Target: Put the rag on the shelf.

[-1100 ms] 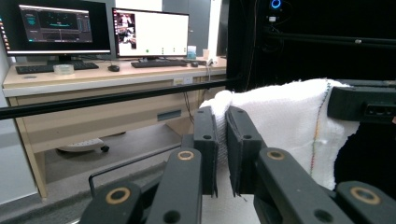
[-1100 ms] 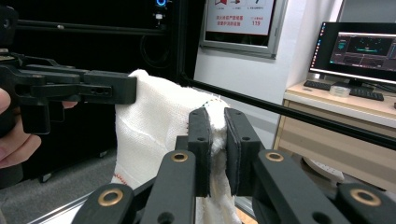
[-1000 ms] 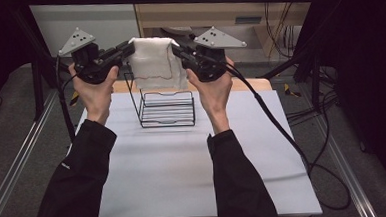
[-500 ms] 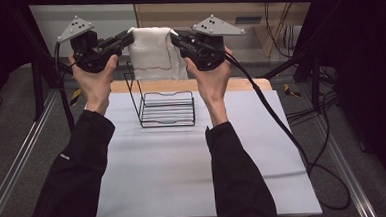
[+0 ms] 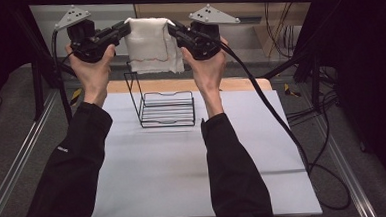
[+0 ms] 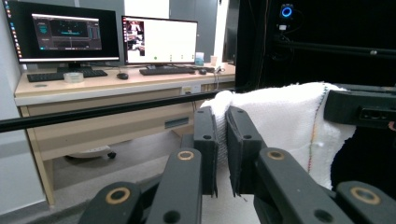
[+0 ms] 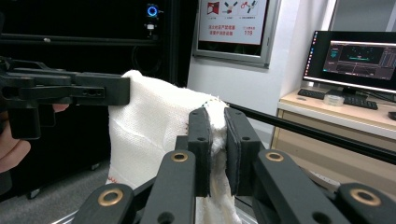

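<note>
- White terry towel (image 5: 150,45) held up in the air above the far edge of the tabletop (image 5: 184,179), stretched between both grippers; lower part hanging down in folds.
- Left gripper (image 5: 125,29) gripped in the left hand (image 5: 95,68), at the towel's upper left corner; jaws clamped on the cloth, with a fold of it pinched between the pads in the left gripper view (image 6: 223,140).
- Right gripper (image 5: 171,29) gripped in the right hand (image 5: 206,70), at the towel's upper right corner; jaws likewise closed on the cloth, a bunch of fabric squeezed between them in the right gripper view (image 7: 217,140).
- Coloured stitching noted along one towel hem (image 6: 314,126).
- Black wire rack (image 5: 165,106) standing on the tabletop near its far edge, directly below the towel and between the two forearms; apart from the cloth, no contact seen.
- Tall side of the rack at its left, low slatted base to the right.
- Both sleeves (image 5: 79,164) dark, reaching in from the near edge of the tabletop.
- Cable (image 5: 271,109) trailing from the right gripper over the right edge of the tabletop down to the floor.
- Grey three-cornered plates on top of both grippers, pointing outward.
- Desk with monitors (image 6: 112,35) and keyboards recorded beyond the table in the left gripper view; a further monitor (image 7: 357,56) in the right gripper view.
</note>
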A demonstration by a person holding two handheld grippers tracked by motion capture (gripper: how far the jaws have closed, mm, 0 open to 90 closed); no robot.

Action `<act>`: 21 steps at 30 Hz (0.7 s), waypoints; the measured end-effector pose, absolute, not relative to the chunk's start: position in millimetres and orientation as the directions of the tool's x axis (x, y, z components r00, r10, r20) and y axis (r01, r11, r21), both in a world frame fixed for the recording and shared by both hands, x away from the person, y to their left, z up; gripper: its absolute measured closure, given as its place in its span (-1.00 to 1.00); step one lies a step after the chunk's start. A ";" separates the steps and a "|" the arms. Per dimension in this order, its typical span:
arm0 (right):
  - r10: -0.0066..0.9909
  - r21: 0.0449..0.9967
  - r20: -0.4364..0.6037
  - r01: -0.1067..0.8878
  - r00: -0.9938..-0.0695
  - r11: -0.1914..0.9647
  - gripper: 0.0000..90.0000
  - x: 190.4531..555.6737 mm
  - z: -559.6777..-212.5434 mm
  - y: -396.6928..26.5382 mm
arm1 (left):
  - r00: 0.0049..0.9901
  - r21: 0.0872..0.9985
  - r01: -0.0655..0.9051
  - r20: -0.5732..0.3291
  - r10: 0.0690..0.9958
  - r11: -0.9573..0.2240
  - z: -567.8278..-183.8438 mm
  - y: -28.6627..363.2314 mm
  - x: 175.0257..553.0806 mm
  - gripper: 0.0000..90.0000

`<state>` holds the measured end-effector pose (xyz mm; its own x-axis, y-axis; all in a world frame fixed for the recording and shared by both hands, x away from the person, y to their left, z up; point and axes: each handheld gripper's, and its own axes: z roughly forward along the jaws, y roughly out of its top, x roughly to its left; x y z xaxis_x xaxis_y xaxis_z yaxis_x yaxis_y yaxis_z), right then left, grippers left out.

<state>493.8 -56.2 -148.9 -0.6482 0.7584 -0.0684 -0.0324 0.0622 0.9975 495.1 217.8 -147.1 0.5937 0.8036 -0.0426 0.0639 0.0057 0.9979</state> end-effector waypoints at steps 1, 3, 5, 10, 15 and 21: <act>0.760 0.998 -0.068 -0.032 -0.647 0.062 0.82 495.6 -149.3 -56.3 | 0.591 0.998 0.063 -0.039 0.805 0.003 -147.2 217.5 496.1 0.84; 0.760 0.998 -0.068 -0.030 -0.647 0.064 0.82 498.8 -149.9 -56.5 | 0.588 0.998 0.065 -0.042 0.807 0.004 -147.8 216.9 498.4 0.84; 0.761 0.998 -0.069 -0.032 -0.645 0.063 0.82 501.9 -150.6 -56.3 | 0.586 0.998 0.069 -0.044 0.809 0.004 -148.9 216.4 501.8 0.84; 0.761 0.998 -0.060 -0.024 -0.646 0.059 0.83 510.0 -152.3 -55.6 | 0.579 0.997 0.075 -0.043 0.814 -0.002 -147.9 216.4 509.3 0.84; 0.764 0.998 -0.053 -0.015 -0.643 0.056 0.82 518.7 -154.1 -54.4 | 0.567 0.996 0.084 -0.035 0.823 -0.015 -147.0 215.3 515.7 0.84; 0.761 0.997 -0.059 -0.006 -0.646 0.072 0.82 525.1 -159.3 -51.9 | 0.558 0.995 0.099 -0.031 0.829 -0.030 -151.2 216.6 523.7 0.84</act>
<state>525.1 -51.9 -159.3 -0.6462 0.7609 -0.0591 -0.0063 0.0721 0.9974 523.7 216.6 -151.2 0.5581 0.8292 -0.0307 0.0994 -0.0301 0.9946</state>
